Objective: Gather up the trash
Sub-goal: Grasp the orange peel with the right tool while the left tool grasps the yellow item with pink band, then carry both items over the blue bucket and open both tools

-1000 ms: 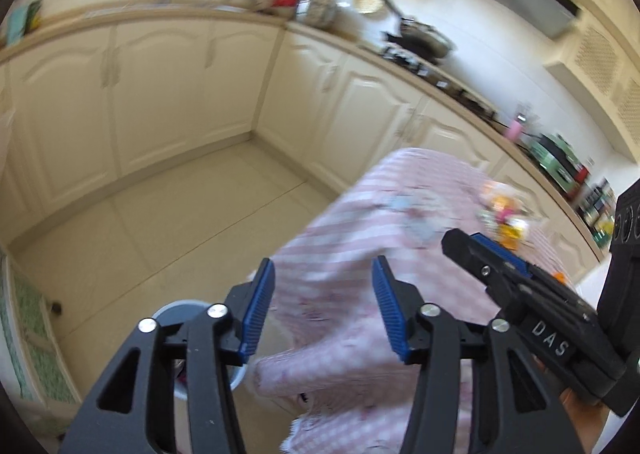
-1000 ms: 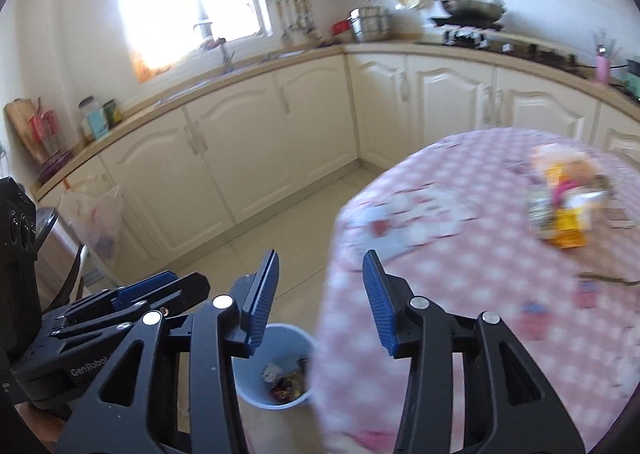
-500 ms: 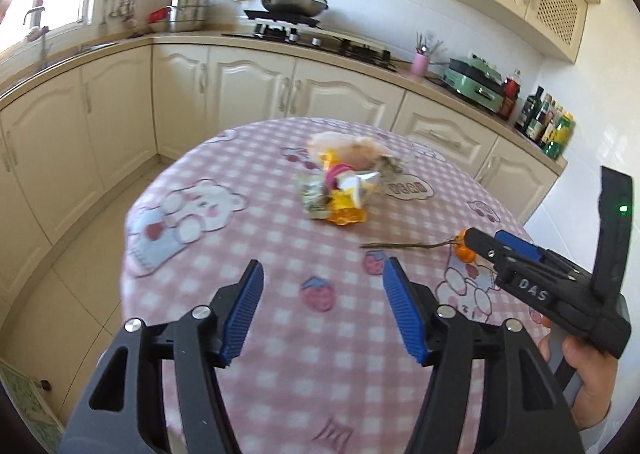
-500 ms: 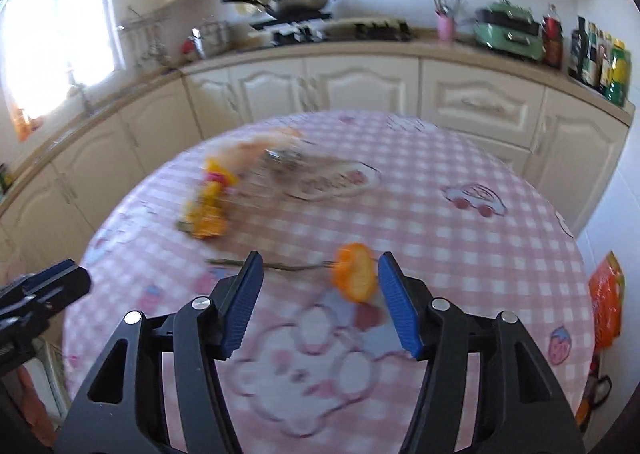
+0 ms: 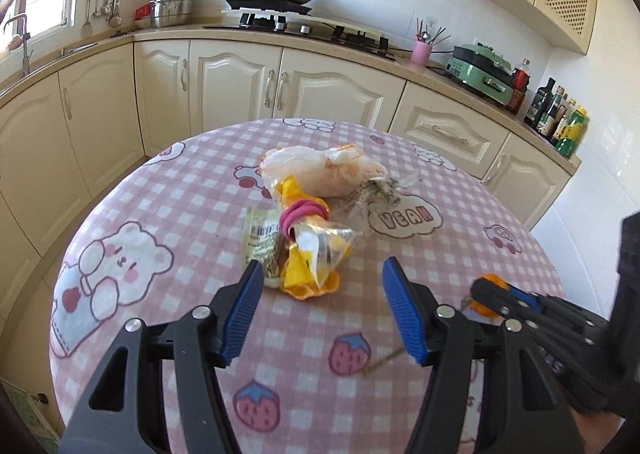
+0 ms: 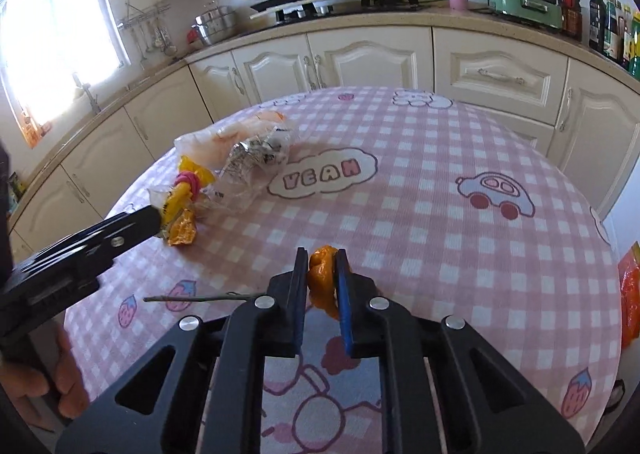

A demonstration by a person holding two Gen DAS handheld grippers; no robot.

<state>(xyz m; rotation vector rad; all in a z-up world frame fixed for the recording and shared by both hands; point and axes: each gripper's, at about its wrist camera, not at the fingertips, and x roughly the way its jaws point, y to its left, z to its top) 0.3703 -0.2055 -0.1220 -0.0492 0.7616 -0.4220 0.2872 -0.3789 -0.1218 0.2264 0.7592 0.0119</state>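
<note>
We are at a round tabletop under a pink checked cloth, in the pick-up step of clearing its trash. The biggest litter is the heap of crumpled plastic bags and wrappers, lying toward the far left of the tabletop's middle. Our left tongs stand released just before the heap's near end, nothing between the pads. Nearer to us than the heap, the right tongs are closing on a small orange scrap, and the pads already look pressed against it. Smallest is a thin dry stem, flat on the cloth just left of that scrap.

Next, we judge, the scrap wants lifting clear while the left tongs ease forward onto the heap's nearest wrapper; the loose film may slip or drag its neighbours. The cloth beyond the heap is bare, giving room, but the near edge drops away close beneath both tongs.
</note>
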